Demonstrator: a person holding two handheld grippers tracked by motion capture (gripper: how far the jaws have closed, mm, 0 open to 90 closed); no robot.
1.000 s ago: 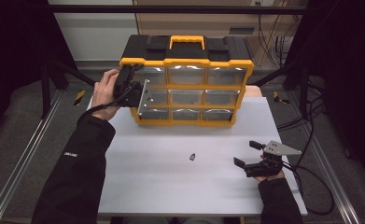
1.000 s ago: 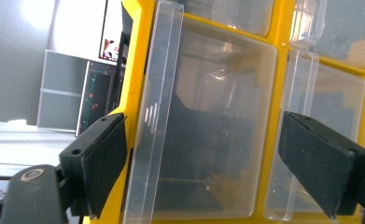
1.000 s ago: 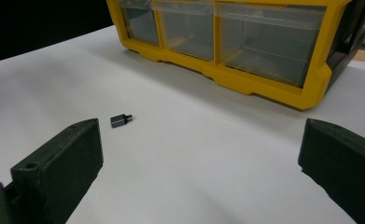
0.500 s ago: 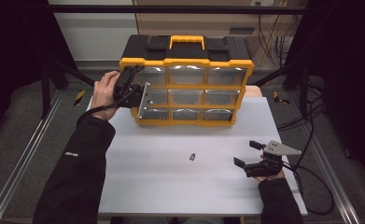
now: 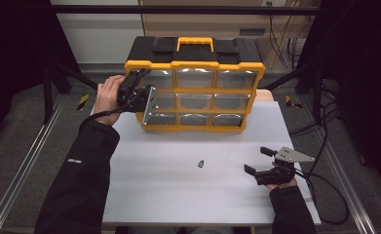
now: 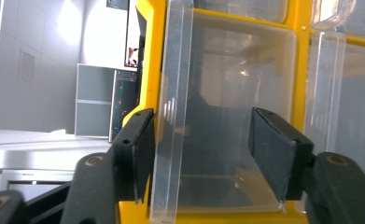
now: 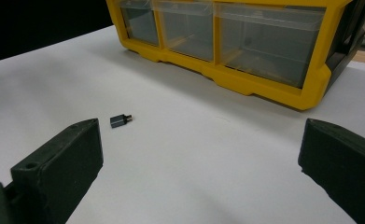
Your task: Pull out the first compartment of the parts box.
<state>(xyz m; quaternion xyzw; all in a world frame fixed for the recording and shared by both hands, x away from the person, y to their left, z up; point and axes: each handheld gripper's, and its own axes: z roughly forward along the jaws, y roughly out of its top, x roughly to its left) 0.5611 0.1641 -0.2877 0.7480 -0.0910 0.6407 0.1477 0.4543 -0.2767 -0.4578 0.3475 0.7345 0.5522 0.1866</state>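
the right gripper (image 5: 265, 165) rests low near the person's edge of the white table (image 5: 178, 195), its black fingers (image 7: 59, 168) spread wide with nothing between them. a little ahead of these fingers, and toward the one at the left of the right gripper view, lies a small grey adapter (image 7: 120, 120), flat on the table and touching nothing. it looks light and hard, so i think it could slide away if one finger reaches it first.

farther away, past the adapter, stands the yellow organizer (image 5: 198, 92) with its clear drawers. the left gripper (image 5: 138, 90) is at its left end, at the clear drawer (image 6: 217, 116) that is pulled a little out of the frame. the jaws have just been closing. the drawer front stands between the two fingers (image 6: 140, 149): one finger is just outside its protruding rim, the other is near the opposite side. whether the pads already press on the plastic i cannot tell, a thin gap seems to remain.

i judge the drawer to be light, stiff and quite smooth, thin plastic that may crack or slip under a hard squeeze. the best place to hold is the front lip, taken squarely between both fingers with modest force, then pulled straight out so it does not jam in the frame.
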